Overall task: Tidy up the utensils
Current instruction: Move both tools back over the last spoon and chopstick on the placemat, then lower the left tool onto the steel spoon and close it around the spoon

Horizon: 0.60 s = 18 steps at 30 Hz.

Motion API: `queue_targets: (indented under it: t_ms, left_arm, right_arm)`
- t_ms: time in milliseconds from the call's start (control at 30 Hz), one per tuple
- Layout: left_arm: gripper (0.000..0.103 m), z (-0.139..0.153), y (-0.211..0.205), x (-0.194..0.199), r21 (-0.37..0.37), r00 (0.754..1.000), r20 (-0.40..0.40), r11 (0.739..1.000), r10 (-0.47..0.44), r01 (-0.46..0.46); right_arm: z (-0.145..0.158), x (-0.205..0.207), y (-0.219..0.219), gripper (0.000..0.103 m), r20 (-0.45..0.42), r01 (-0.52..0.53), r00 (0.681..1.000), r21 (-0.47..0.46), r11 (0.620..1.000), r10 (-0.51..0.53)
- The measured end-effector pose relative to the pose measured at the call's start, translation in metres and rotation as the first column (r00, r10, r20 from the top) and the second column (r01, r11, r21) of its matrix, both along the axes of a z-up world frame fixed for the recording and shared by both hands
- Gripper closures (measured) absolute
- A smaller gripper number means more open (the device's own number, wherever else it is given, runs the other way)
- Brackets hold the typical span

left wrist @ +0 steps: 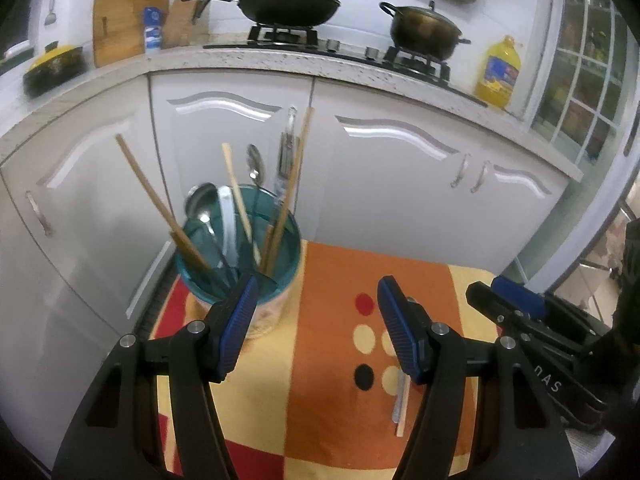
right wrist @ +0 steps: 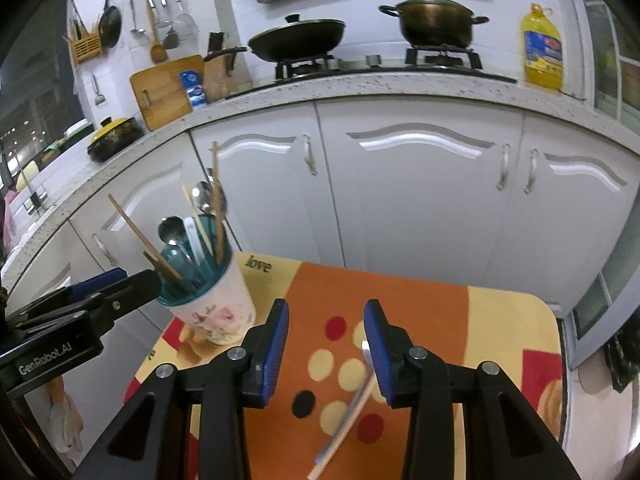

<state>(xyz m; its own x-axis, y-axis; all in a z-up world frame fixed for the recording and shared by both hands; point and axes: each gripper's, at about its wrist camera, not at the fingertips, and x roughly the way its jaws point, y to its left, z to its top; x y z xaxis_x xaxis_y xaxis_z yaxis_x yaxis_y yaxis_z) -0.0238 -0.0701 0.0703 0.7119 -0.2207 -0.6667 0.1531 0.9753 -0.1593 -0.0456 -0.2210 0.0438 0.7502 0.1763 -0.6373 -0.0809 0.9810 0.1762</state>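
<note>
While both grippers hang over the small table with the orange, yellow and red patterned cloth (right wrist: pixel 420 300), neither holds anything. Left gripper (left wrist: pixel 316 328): jaws wide apart, blue pads bare, only cloth between them. Right gripper (right wrist: pixel 326 346): jaws partly apart, nothing gripped; the bowl end of a white spoon lying with a pale wooden chopstick (right wrist: pixel 344 412) sits just beside its right pad, no contact clear. That pair lies diagonally on the cloth's centre over the dots, shown in the left view low beside the left gripper's right finger (left wrist: pixel 401 404). White floral cup with teal inner rim (right wrist: pixel 212 312) stands upright at the table's far-left corner, close to the cloth edge, holding 2 or more metal spoons (right wrist: pixel 171 229), a white spoon and several wooden chopsticks (left wrist: pixel 160 200) leaning outward; these sticks rise above the rim. Left gripper's left finger sits just in front of the cup. Open cloth lies right of the cup and along the far edge; the table's rounded right corner is bare. White cabinet doors (right wrist: pixel 420 208) stand right behind the table. Above, on the speckled counter: black wok (right wrist: pixel 298 38), brass-coloured pot (right wrist: pixel 434 24), yellow oil bottle (right wrist: pixel 542 48), wooden cutting board (right wrist: pixel 164 88).
</note>
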Motion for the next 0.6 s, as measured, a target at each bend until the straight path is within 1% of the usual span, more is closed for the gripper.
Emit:
queue_targets:
  t_ms: [167, 433, 600]
  left_arm:
    - [0.041, -0.007, -0.014, -0.005, -0.003, 1.0, -0.012, 1.0, -0.029, 0.029]
    - [0.041, -0.021, -0.029, -0.008, 0.001, 0.997, -0.043, 0.998, -0.06, 0.06]
    - [0.041, -0.031, -0.037, -0.009, 0.011, 0.995, -0.061, 0.997, -0.076, 0.077]
  right_arm:
    - [-0.01, -0.009, -0.019, 0.064, -0.024, 0.037, 0.999, 0.0, 0.999, -0.037]
    - [-0.033, -0.02, -0.056, 0.064, -0.092, 0.12, 0.989, 0.015, 0.993, -0.118]
    - [-0.044, -0.024, -0.067, 0.064, -0.122, 0.144, 0.983, 0.029, 0.989, -0.139]
